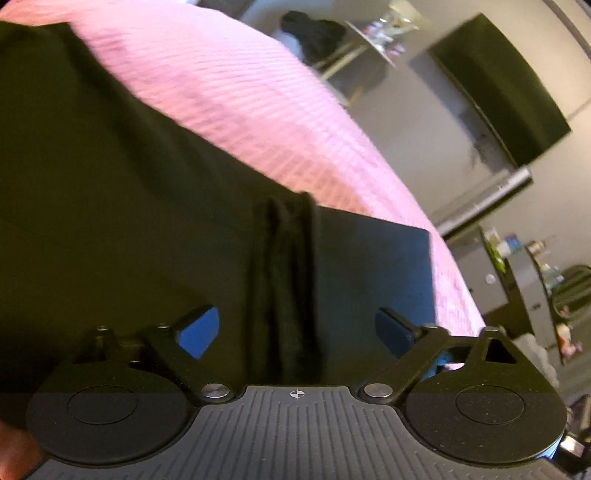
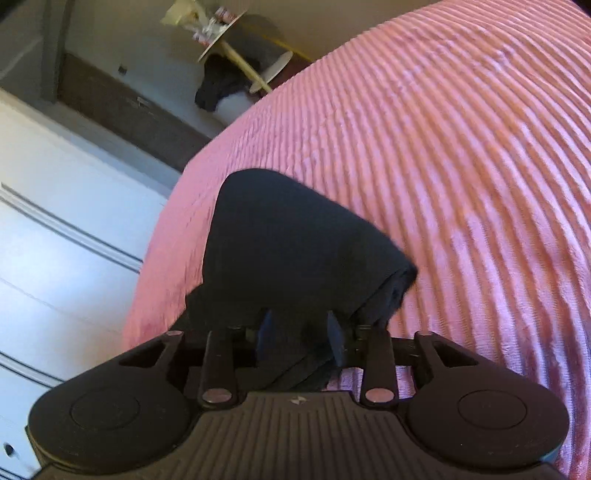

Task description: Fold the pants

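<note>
Pants (image 1: 110, 221) of dark, nearly black soft fabric are seen spread over a pink ribbed bedspread (image 1: 258, 103), filling the left wrist view from 9 o'clock round to 5 o'clock, with a bunched vertical ridge of cloth at the centre and a flat squared layer ending in a corner toward 3 o'clock. The left tongs (image 1: 295, 328) are held wide apart, their blue pads (image 1: 199, 332) standing on either side of that ridge, and nothing is gripped between them; whether the pads touch the cloth cannot be told. In the right wrist view the right tongs (image 2: 299, 332) are drawn in close on a gathered fold of the same garment (image 2: 288, 243), which rises from the jaws toward 12 o'clock as a rounded hump lifted over the bedspread (image 2: 461, 147). Stacked layers are visible in both views, so at least one fold is judged to be made already; the held portion is not yet laid down and flattened, and the final compact bundle is judged still to be formed. A dark heap of cloth (image 1: 314, 33) lies beyond the bed at 1 o'clock.
</note>
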`<state>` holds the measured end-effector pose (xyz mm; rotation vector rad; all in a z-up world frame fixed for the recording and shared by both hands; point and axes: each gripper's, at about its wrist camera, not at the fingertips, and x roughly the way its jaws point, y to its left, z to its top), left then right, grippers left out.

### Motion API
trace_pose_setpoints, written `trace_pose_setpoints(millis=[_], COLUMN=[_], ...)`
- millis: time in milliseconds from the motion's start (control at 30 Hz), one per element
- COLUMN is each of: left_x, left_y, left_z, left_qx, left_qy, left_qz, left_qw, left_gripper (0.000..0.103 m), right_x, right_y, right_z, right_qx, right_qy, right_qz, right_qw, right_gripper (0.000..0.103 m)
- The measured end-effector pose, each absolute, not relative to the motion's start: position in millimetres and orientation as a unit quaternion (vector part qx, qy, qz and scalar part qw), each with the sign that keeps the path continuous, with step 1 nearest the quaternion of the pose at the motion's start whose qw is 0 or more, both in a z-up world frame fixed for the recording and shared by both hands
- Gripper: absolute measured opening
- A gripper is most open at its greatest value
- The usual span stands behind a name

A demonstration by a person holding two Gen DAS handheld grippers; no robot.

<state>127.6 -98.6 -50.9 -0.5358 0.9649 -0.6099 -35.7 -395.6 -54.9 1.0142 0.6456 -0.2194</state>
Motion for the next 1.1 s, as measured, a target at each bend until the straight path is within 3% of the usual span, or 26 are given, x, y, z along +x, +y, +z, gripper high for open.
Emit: trace_pose_setpoints(millis=[133,200,233,267,733,1000,1100], left_x=[136.1,137.5,138.5,140.4,124.6,111.9,102.4], left_y=[-105.4,-107.4,-107.8,-110.7,-122.0,-91.3,-52.0], left_z=[-58.6,-58.3,-59.8,-62.3,-60.1,-31.4,-11.5], left_qx=[-0.259,-0.257,-0.262,-0.268,-0.219,-0.224,-0.204], left_qy=[0.475,0.479,0.485,0.494,0.497,0.436,0.39], left_qz=[-0.275,-0.266,-0.265,-0.269,-0.276,-0.284,-0.276], left_qw=[0.795,0.796,0.791,0.782,0.793,0.824,0.855], left_gripper=[0.07,0.048,0.042,0.027,0.018,0.014,0.014], right_x=[-31.1,-30.0,-26.8,-25.6,-31.8,-32.9,-36.6], right_y=[-404.2,-405.5,-405.2,-405.6,-408.4,-393.8,-391.4], right_z=[-65.2,-66.0,-66.9,-67.7,-70.3,-48.6,-37.1], right_qx=[0.498,0.499,0.498,0.5,0.51,0.483,0.478], right_qy=[0.306,0.304,0.303,0.301,0.298,0.291,0.285], right_qz=[-0.096,-0.086,-0.084,-0.08,-0.073,-0.03,-0.007], right_qw=[0.806,0.807,0.808,0.808,0.804,0.826,0.831], right_gripper=[0.035,0.038,0.039,0.041,0.044,0.066,0.066])
